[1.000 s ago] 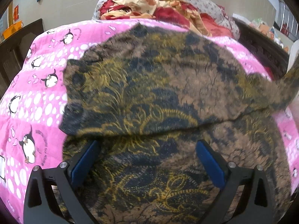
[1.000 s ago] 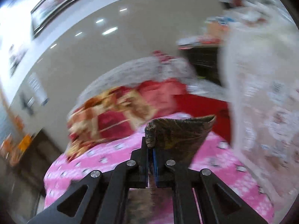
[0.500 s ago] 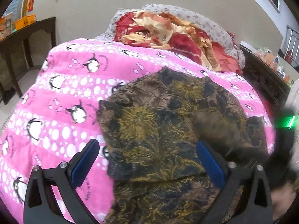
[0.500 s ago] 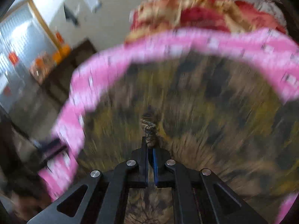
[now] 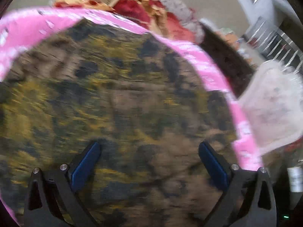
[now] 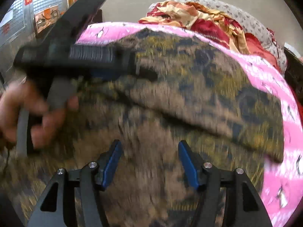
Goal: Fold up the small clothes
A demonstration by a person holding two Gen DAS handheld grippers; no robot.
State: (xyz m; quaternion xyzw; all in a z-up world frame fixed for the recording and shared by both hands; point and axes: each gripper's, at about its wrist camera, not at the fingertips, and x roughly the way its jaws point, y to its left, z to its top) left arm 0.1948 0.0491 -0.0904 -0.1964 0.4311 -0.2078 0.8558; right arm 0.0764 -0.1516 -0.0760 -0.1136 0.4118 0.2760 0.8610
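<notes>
A brown, black and yellow patterned garment (image 5: 132,98) lies spread on the pink penguin blanket (image 5: 206,64) and fills most of both views. Across it runs a folded-over edge (image 6: 189,119). My left gripper (image 5: 149,160) hovers open just above the cloth, with nothing pinched between its blue pads. In the right wrist view its black body (image 6: 79,56) and the hand (image 6: 24,109) holding it sit at the upper left. My right gripper (image 6: 149,162) is low over the garment (image 6: 198,87) with its jaws opening; the pads stand apart and press on nothing.
A heap of red and orange bedding (image 6: 198,17) lies at the far end of the bed. Dark wooden furniture (image 5: 227,56) and pale lacy fabric (image 5: 270,104) are on the right. A dark table (image 6: 96,13) stands by the wall at the left.
My right gripper swung down from high up, carrying a corner of the garment over the rest, and its jaws have parted off the cloth. My left gripper shifted and turned right, staying open.
</notes>
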